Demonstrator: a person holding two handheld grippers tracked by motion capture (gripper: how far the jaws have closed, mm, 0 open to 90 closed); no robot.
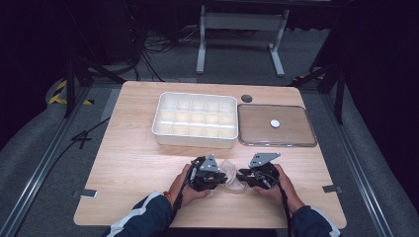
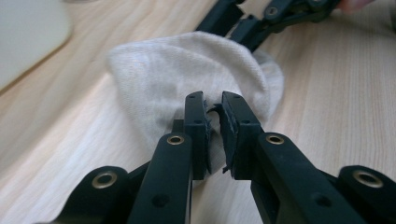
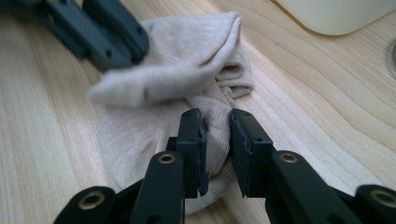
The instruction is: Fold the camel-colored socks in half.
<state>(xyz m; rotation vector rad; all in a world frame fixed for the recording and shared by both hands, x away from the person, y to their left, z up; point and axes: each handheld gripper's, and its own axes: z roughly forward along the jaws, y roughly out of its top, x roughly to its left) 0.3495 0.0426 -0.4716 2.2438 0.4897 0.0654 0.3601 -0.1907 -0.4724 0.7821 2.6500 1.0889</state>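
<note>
1. A beige sock [image 1: 232, 174] is seen lying on the wooden surface [image 1: 133, 163] near the person's edge, between the two grippers and well short of the white compartment tray [image 1: 195, 120].

2. The left gripper [image 2: 212, 128] is shown with its fingers [image 2: 196, 126] pressed almost together, a thin fold of the sock's fabric being pinched between them.

3. The right gripper [image 3: 215, 144] is shown with its fingers [image 3: 192, 149] closed on a thicker bunch of the sock at the opposite side.

4. Both ends are judged to be secured, so the grasping stage appears done; the sock is bunched and partly doubled over, which suggests that folding or rolling is in hand but not finished.

5. All compartments of the tray are seen to be bare, and the clear lid [image 1: 276, 125] is lying beside it on the right, touching or nearly touching it.

6. What is judged to remain: the sock is to be made compact, carried forward and set into a compartment; the lid may then be put on.
</note>
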